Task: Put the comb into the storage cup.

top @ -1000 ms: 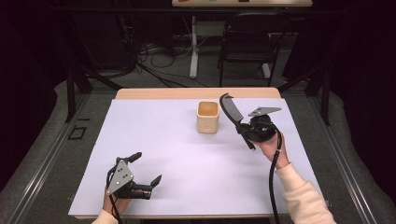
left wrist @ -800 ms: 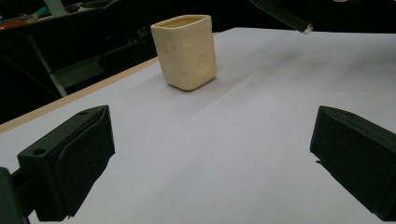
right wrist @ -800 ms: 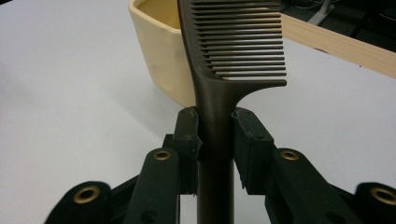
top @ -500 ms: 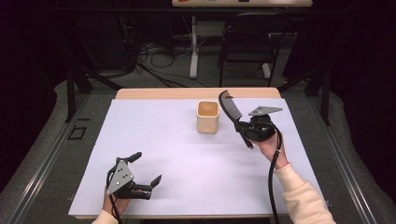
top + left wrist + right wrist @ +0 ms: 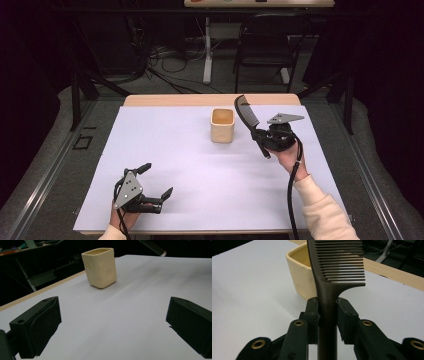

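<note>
Left gripper (image 5: 156, 181) is held low at the near left of the white table (image 5: 190, 160), jaws spread wide with nothing between; right gripper (image 5: 256, 135) is raised farther back at right, jaws clamped on a dark comb (image 5: 329, 277); a cream cup (image 5: 222, 125) is seen upright just beside the comb's teeth.

A smooth, faintly glossy dark plastic comb (image 5: 329, 275), a matt cream cup (image 5: 99, 267), white paper-like table cover (image 5: 200, 170).
</note>
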The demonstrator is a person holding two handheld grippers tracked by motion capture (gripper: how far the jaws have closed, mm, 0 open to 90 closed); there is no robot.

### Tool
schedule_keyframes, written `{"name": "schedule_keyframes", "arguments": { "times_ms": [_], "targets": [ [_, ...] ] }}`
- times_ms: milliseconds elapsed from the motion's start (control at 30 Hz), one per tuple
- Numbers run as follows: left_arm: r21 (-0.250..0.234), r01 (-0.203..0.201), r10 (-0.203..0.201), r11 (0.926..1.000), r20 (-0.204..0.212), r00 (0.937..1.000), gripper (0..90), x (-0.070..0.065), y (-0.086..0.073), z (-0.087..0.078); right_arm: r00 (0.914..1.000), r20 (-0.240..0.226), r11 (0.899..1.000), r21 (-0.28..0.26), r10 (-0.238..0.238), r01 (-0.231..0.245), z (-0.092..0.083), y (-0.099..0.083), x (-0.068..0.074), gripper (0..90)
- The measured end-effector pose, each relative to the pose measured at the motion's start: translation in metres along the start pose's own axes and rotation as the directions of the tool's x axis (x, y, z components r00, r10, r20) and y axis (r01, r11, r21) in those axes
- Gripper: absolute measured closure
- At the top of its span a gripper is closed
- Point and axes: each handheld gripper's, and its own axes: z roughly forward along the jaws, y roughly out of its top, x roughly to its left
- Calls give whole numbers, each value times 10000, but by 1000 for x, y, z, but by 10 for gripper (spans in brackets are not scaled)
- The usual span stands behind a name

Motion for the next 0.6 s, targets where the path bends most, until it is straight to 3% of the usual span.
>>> {"name": "schedule_keyframes", "arguments": {
  "times_ms": [600],
  "targets": [
    [-8,-27,27,10000,-9,10000,0,0,0,0,9995,-44,9981,-538,-306,303,-7,14,7,724]
  ]
}}
